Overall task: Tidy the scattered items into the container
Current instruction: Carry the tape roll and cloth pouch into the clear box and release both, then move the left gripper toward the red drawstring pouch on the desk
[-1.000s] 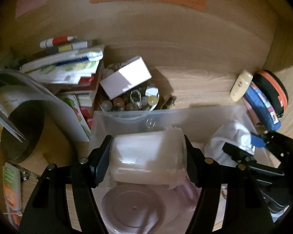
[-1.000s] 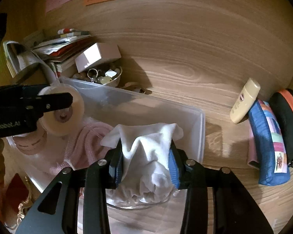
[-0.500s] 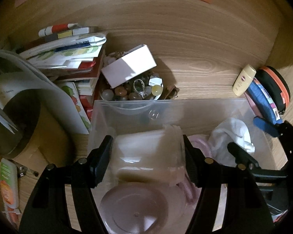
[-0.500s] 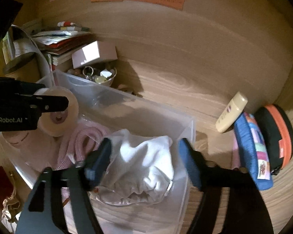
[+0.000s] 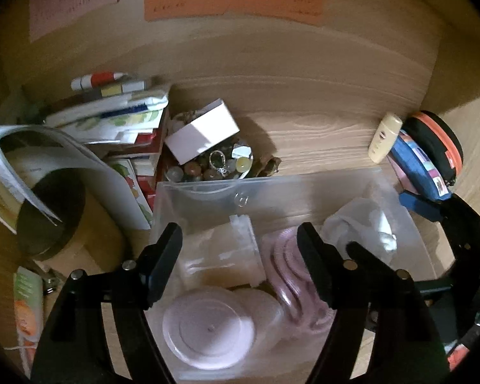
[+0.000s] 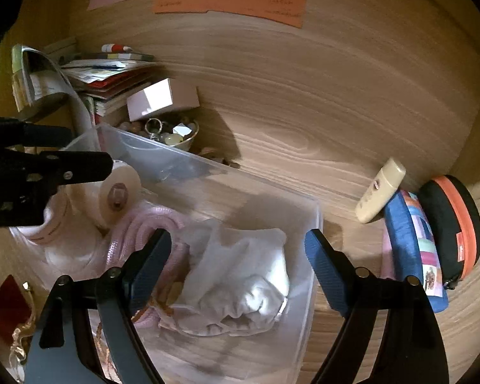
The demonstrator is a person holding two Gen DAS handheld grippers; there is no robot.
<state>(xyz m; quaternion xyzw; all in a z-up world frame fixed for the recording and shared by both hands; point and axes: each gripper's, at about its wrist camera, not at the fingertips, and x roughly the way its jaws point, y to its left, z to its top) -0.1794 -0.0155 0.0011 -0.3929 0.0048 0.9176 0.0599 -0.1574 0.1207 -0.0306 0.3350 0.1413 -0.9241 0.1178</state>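
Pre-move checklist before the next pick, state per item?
1. Left gripper open, nothing between the fingers: ok.
2. Right gripper open: ok.
3. White cloth lying inside the clear plastic container: ok.
4. Translucent jar in the container: ok.
5. Cream squeeze bottle on the wooden desk outside the container, unobstructed: ok.
6. Grippers clear of each other: cannot tell.
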